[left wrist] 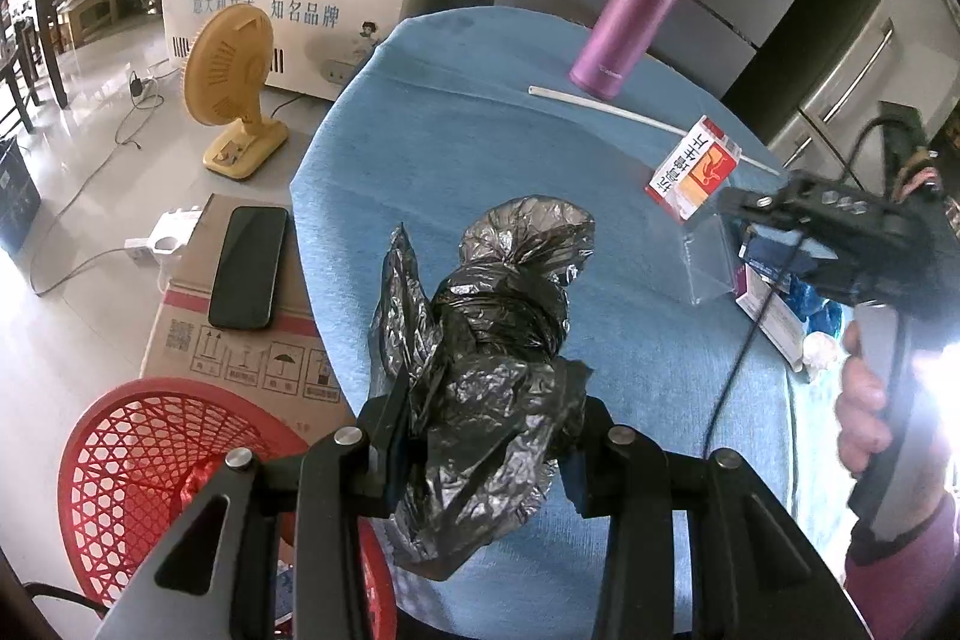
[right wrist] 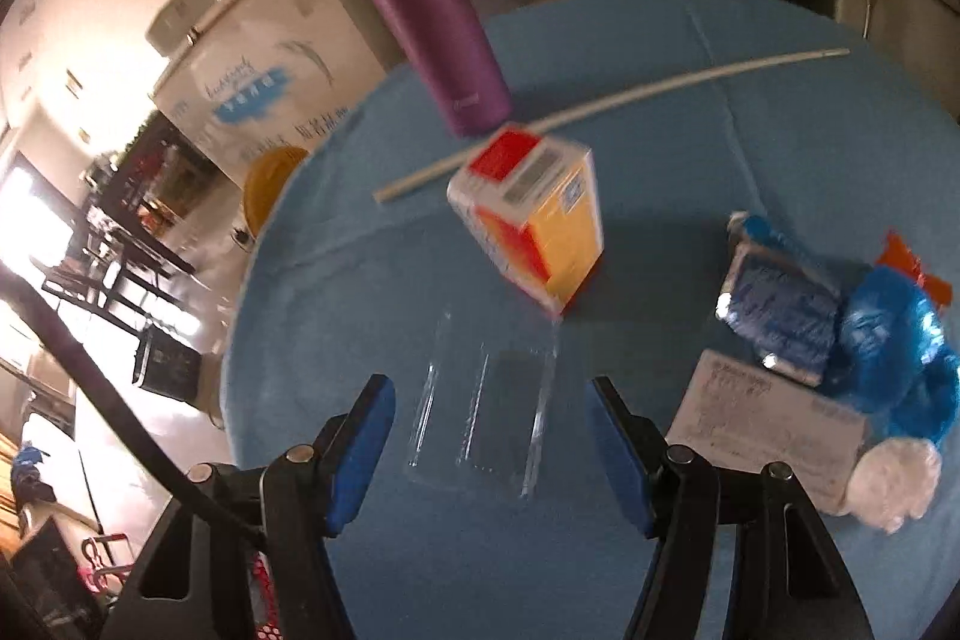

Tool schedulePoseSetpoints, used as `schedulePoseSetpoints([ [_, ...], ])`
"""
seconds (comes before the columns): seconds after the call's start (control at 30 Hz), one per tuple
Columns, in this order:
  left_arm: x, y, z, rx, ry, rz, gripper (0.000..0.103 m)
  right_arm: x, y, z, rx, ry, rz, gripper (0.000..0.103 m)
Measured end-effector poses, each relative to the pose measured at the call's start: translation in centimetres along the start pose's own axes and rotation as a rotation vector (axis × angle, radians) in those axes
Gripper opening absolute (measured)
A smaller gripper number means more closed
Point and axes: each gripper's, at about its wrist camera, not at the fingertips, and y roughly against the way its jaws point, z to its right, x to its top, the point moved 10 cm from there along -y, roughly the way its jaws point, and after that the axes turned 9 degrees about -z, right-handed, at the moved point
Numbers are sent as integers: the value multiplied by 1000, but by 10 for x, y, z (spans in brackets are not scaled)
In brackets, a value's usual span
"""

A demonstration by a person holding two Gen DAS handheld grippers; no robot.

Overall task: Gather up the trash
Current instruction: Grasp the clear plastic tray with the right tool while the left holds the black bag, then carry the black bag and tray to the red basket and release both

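The right claw (right wrist: 492,451) hangs spread wide over a clear plastic tray (right wrist: 486,400) on the blue tablecloth (right wrist: 690,148).

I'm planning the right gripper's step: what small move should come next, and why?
Probably ease the right gripper forward and down, then close on the clear plastic tray. Its jaws are open with the tray lying flat on the blue cloth between them, while the left gripper already holds the black bag.

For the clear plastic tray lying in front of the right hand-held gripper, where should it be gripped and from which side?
Grip the clear plastic tray across its near short end, coming in low from the near table edge. It lies flat, lengthwise between the open right hand-held gripper fingers; its raised side rims give the pads something to pinch.
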Motion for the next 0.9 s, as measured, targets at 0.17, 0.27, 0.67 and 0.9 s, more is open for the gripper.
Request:
schedulePoseSetpoints([
  [0.17,-1,10,-4,-3,2,13,42,-5,-29,-15,-125,66,-32,70],
  [0.27,-1,19,-9,7,6,29,42,-8,-39,-12,-210,76,-32,70],
  [0.67,-18,50,-50,51,55,57,42,-26,-31,-36,-115,164,-6,56],
  [0.9,-56,68,-108,141,154,18,42,-82,-15,-106,112,335,-55,56],
])
